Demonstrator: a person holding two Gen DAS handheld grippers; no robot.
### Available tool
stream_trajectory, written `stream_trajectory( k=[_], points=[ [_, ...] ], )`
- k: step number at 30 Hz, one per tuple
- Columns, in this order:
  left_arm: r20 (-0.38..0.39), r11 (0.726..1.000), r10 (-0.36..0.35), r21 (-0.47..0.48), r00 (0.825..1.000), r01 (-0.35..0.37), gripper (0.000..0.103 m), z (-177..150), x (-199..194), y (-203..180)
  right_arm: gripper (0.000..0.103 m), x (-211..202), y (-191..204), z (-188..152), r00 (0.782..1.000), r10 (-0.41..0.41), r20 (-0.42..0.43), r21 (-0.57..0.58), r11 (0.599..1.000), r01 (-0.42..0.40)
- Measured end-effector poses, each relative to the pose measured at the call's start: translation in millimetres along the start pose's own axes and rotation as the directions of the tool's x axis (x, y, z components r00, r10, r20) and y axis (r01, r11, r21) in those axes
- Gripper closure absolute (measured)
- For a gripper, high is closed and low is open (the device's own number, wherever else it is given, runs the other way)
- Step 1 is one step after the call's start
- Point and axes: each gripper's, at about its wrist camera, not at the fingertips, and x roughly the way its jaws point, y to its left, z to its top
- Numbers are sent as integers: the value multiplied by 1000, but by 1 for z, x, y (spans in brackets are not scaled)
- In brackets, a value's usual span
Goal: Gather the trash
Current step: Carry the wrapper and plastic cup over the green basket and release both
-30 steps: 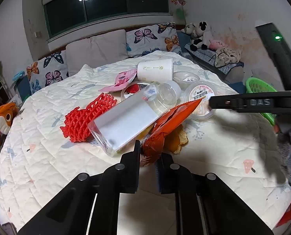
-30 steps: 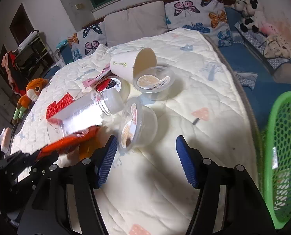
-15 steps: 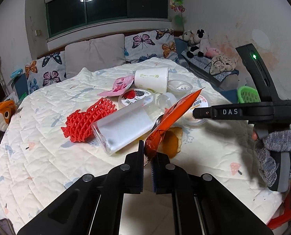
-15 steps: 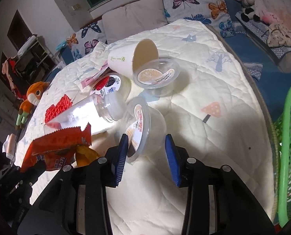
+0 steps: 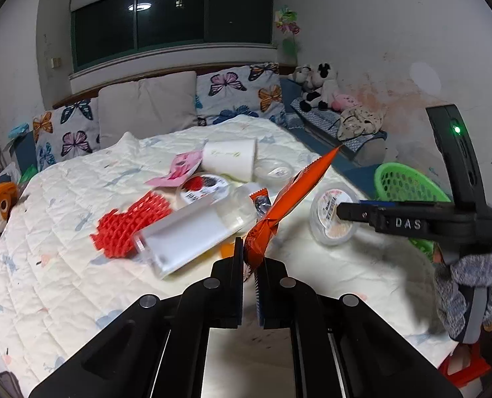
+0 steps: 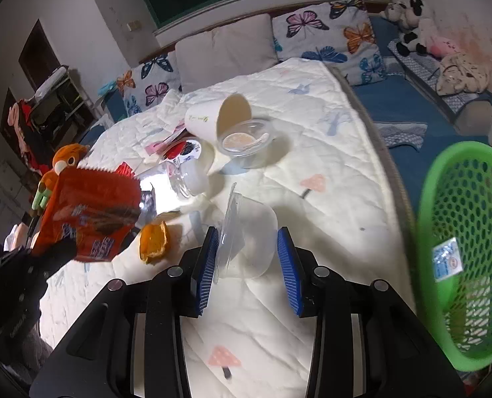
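Note:
My left gripper is shut on an orange snack wrapper and holds it above the bed; the wrapper also shows in the right wrist view. My right gripper is closed around a clear plastic cup with a lid, which lies on its side; the blue pads touch it. The same cup shows at the right gripper's tip in the left view. A green mesh basket stands to the right of the bed.
More trash lies on the quilt: a clear bottle, red foam netting, a paper cup, a clear tub, a pink wrapper, an orange peel. Pillows and plush toys line the far side.
My left gripper has lifted the orange wrapper off the pile. My right gripper has moved in and closed from wide open onto the clear lidded cup.

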Motion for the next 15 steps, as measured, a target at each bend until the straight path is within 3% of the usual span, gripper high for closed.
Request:
stream_trajectory(
  k=[15],
  points=[
    [1,985,-156,70,988,155,97,39,27,-82,66,-58,-58,-12,988,-138,63,33,990,136]
  ],
)
